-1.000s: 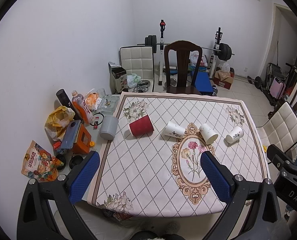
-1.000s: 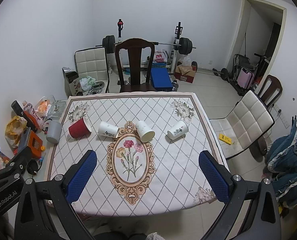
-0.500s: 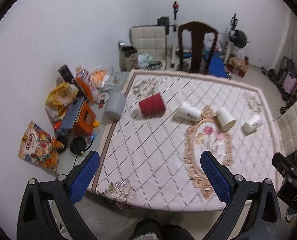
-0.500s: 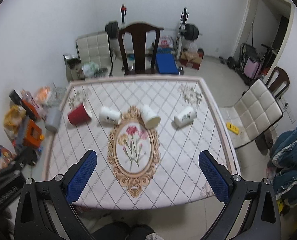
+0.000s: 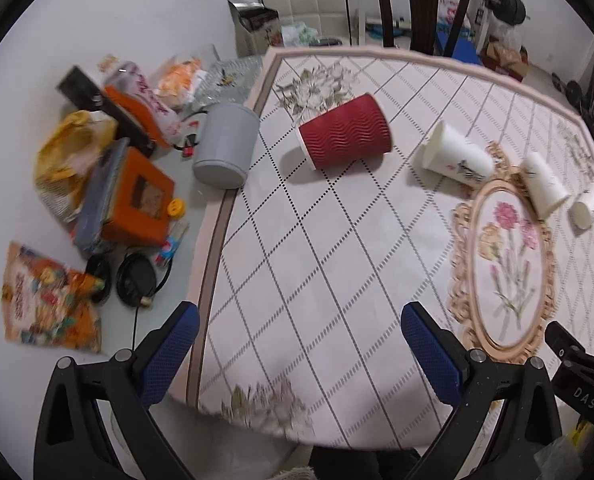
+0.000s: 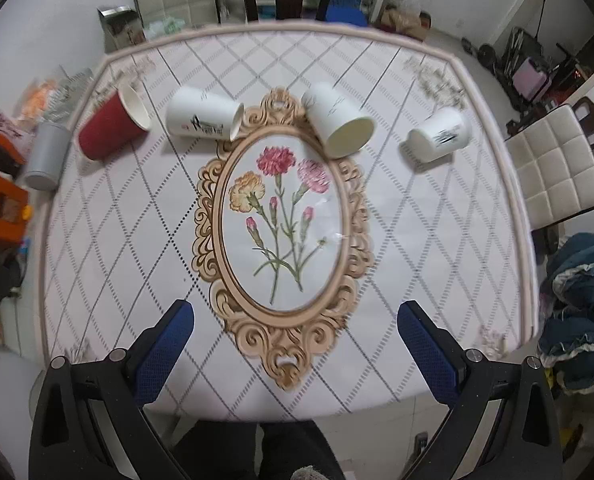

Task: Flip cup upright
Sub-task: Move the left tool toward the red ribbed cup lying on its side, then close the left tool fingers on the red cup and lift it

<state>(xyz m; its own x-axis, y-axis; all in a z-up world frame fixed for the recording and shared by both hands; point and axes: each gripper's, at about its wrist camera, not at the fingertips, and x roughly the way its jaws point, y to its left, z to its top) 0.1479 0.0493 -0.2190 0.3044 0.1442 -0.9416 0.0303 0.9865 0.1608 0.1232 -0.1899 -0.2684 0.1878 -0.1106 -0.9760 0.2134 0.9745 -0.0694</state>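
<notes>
Several paper cups lie on their sides in a row across the far half of the table (image 6: 137,272). A red ribbed cup (image 5: 345,136) (image 6: 111,130) lies at the left end. Three white cups follow to its right: one (image 5: 455,157) (image 6: 203,118), another (image 5: 545,188) (image 6: 339,120) at the top of the floral oval, and a third (image 5: 589,204) (image 6: 439,138) at the right. My left gripper (image 5: 297,340) is open and empty above the table's near left part. My right gripper (image 6: 295,338) is open and empty above the near middle.
A grey canister (image 5: 227,146) lies just off the table's left edge among boxes, bags and headphones (image 5: 137,280) on the floor. A dark wooden chair (image 5: 421,4) stands behind the table, a white padded chair (image 6: 557,168) at the right.
Both grippers have moved forward and lower toward the table. The left view has swung toward the red cup. The cups have not moved.
</notes>
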